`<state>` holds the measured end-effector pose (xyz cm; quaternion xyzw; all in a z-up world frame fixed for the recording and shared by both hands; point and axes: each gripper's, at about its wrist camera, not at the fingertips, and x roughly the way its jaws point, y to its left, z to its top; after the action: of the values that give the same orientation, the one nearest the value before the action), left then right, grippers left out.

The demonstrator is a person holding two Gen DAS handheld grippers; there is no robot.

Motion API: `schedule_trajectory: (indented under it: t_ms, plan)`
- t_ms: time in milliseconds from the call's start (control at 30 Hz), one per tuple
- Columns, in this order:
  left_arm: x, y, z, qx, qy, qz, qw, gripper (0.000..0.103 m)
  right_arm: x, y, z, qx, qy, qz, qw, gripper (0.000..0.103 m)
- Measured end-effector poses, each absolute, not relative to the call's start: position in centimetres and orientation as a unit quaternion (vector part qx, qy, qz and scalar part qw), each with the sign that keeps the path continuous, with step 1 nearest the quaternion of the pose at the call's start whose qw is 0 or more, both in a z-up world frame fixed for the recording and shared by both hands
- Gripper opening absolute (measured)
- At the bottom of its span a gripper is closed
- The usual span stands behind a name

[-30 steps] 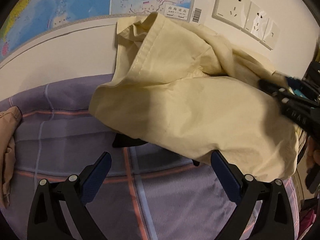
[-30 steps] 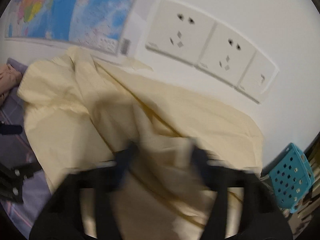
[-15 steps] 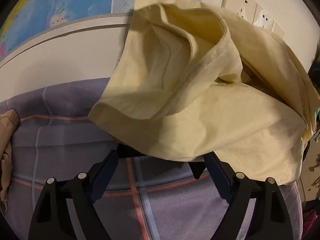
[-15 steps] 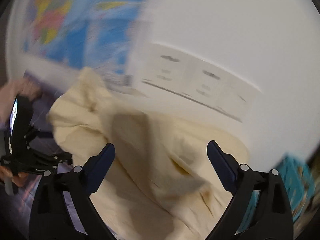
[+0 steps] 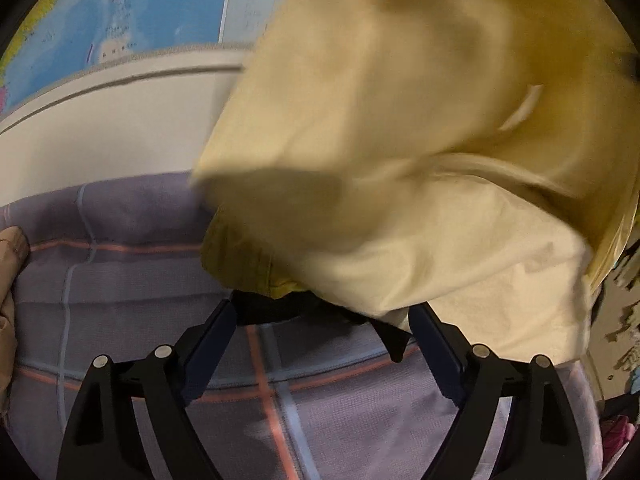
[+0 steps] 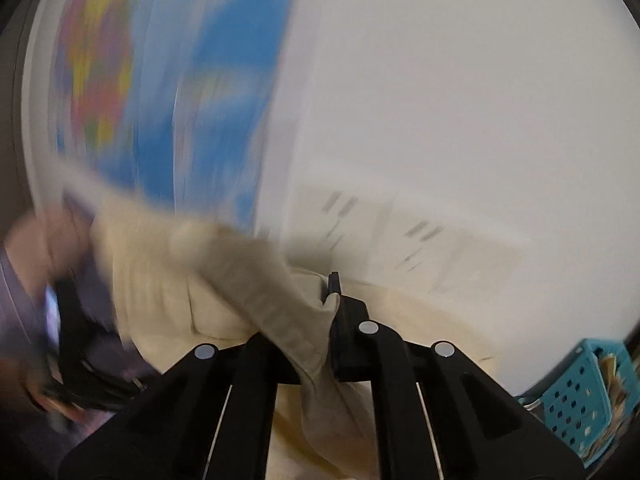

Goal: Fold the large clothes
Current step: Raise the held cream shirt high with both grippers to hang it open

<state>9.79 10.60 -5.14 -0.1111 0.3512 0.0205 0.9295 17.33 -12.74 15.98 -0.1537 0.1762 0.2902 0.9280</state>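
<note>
The bed [image 5: 132, 280], under a purple checked cover, runs along a wall with a map [image 5: 120, 12], and it carries the work. Above its far right part hangs the shirt [image 5: 420, 152], a large pale yellow garment, bunched and lifted clear of the cover, with its lower hem drooping toward the bed's right edge. A tan cloth [image 5: 10, 280] lies at the left edge. The right gripper [image 6: 326, 312] has its fingers closed tight on a fold of the shirt, which drapes over and between them. The left gripper [image 5: 320, 344] has its fingers spread wide and holds nothing; the hem hangs just above and in front of them, touching or nearly touching the right-hand finger. The step in hand looks like shaking the shirt open before laying it flat. To do it well, the left gripper should take a matching corner or shoulder seam, not a middle fold, then both should draw apart so the cloth hangs taut before lowering it squarely onto the bed.
</note>
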Motion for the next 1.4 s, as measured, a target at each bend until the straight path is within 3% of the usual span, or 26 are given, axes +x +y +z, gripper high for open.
schedule_trajectory:
  t_ms: [167,400,467,500,533,567,667,933,1233,1400]
  plan:
    - [8.0,10.0,-3.4,-0.104,0.296,-0.042,0.949,0.088,15.7,-18.5,19.8,-0.11,0.152,0.271,0.944,0.004]
    - [7.1,4.5,-2.9,-0.033,0.245,-0.139,0.959,0.09,14.5,-21.4,20.2,-0.059,0.155,0.272,0.948,0.004]
    - [8.0,3.9,-3.1,-0.036,0.253,-0.147,0.956,0.063,14.1,-22.4,20.1,-0.051,0.156,0.274,0.948,0.004]
    - [8.6,3.6,-3.1,-0.039,0.255,-0.156,0.953,0.029,13.8,-23.4,20.2,-0.046,0.156,0.275,0.947,0.004]
    - [9.3,3.3,-3.0,-0.038,0.258,-0.158,0.952,0.006,13.5,-23.9,20.4,-0.041,0.154,0.273,0.949,0.004]
    - [10.1,2.9,-2.7,-0.036,0.266,-0.152,0.951,0.004,13.2,-24.5,20.7,-0.04,0.149,0.267,0.951,0.003]
    - [11.0,3.1,-0.1,-0.056,0.248,-0.15,0.955,0.002,11.6,-26.3,22.4,-0.034,0.13,0.253,0.958,0.003]
    - [7.5,4.0,14.1,-0.069,0.115,-0.161,0.978,0.001,2.3,-30.8,32.2,-0.034,0.01,0.228,0.973,0.003]
    - [-7.7,10.2,27.7,-0.047,-0.029,-0.112,0.992,0.002,-9.4,-33.0,38.1,-0.039,-0.059,0.285,0.956,0.003]
    - [-18.6,13.2,30.0,0.005,-0.048,-0.039,0.998,0.002,-14.3,-31.3,37.7,-0.051,-0.051,0.363,0.929,0.003]
